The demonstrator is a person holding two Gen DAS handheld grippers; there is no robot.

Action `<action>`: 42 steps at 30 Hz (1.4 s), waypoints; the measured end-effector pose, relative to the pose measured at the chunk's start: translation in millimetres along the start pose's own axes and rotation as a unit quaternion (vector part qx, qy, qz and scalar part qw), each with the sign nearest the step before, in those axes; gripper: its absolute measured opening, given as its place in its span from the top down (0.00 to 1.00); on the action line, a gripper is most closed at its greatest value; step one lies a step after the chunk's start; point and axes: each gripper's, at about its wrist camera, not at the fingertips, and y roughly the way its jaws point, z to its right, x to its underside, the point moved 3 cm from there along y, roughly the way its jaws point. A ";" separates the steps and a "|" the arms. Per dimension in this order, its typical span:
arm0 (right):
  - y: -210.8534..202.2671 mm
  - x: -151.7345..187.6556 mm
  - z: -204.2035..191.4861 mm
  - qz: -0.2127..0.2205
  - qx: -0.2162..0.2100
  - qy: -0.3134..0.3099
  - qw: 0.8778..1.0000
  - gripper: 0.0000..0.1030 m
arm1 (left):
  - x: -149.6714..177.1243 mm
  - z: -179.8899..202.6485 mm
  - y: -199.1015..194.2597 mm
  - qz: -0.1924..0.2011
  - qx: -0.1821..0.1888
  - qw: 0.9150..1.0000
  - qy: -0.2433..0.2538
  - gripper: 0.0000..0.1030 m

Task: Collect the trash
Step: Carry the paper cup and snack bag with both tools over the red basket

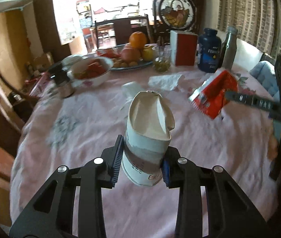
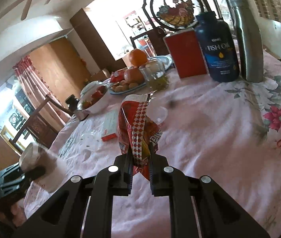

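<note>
Pink floral tablecloth (image 1: 85,130) across both frames, crowded at the top with fruit plate (image 1: 132,64), red box (image 1: 184,48), fish oil bottle (image 2: 218,49) and steel bottle (image 2: 248,39). Left gripper (image 1: 140,163), bottom centre of left view: clamped on crushed paper cup (image 1: 148,136), lifted clear of the cloth, rim folded inward. Right gripper (image 2: 140,165), bottom centre of right view: pinched shut on red snack wrapper (image 2: 138,130), held up off the table. More trash waiting mid-frame in left view: crumpled tissue (image 1: 165,81), another white scrap (image 1: 131,89) just beside the cup top. No bin visible in either view. Probably the carry-off step: steady squeeze on both, cup upright against dribbles, wrapper gripped low since foil slips, wide berth around the glass (image 2: 154,73) and bottles on the swing out.
</note>
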 end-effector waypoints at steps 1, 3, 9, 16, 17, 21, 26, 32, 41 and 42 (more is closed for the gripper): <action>-3.3 0.6 -4.0 0.002 -0.002 -0.004 1.000 0.87 | 9.7 -5.5 -8.2 -0.002 -0.009 1.000 -0.005 0.66; -12.6 6.7 -14.2 -0.002 -0.009 -0.009 1.000 0.87 | 21.0 -12.1 -18.0 -0.002 -0.015 1.000 -0.013 0.66; -36.6 28.9 -44.7 -0.014 -0.026 -0.029 0.999 0.87 | 56.5 -34.2 -49.9 0.009 -0.033 0.998 -0.052 0.66; -56.6 57.4 -109.2 -0.025 -0.069 -0.082 0.994 0.87 | 103.0 -69.6 -96.2 0.033 -0.060 0.989 -0.128 0.66; -57.8 61.6 -118.8 -0.028 -0.076 -0.090 0.993 0.87 | 109.6 -74.7 -103.6 0.039 -0.072 0.987 -0.137 0.66; -61.9 83.0 -171.2 -0.040 -0.112 -0.133 0.984 0.87 | 141.3 -101.6 -138.4 0.058 -0.104 0.976 -0.180 0.66; -61.2 115.3 -235.0 -0.059 -0.161 -0.179 0.969 0.87 | 182.4 -131.4 -170.9 0.064 -0.131 0.966 -0.215 0.66; -49.6 159.9 -316.9 -0.106 -0.213 -0.236 0.942 0.87 | 240.4 -173.2 -207.2 0.062 -0.171 0.944 -0.276 0.66; -21.8 242.7 -452.0 -0.187 -0.297 -0.315 0.882 0.87 | 332.3 -236.8 -247.6 0.036 -0.238 0.897 -0.370 0.66; -17.0 254.9 -467.0 -0.198 -0.304 -0.322 0.874 0.87 | 344.0 -243.5 -250.3 0.031 -0.244 0.891 -0.380 0.66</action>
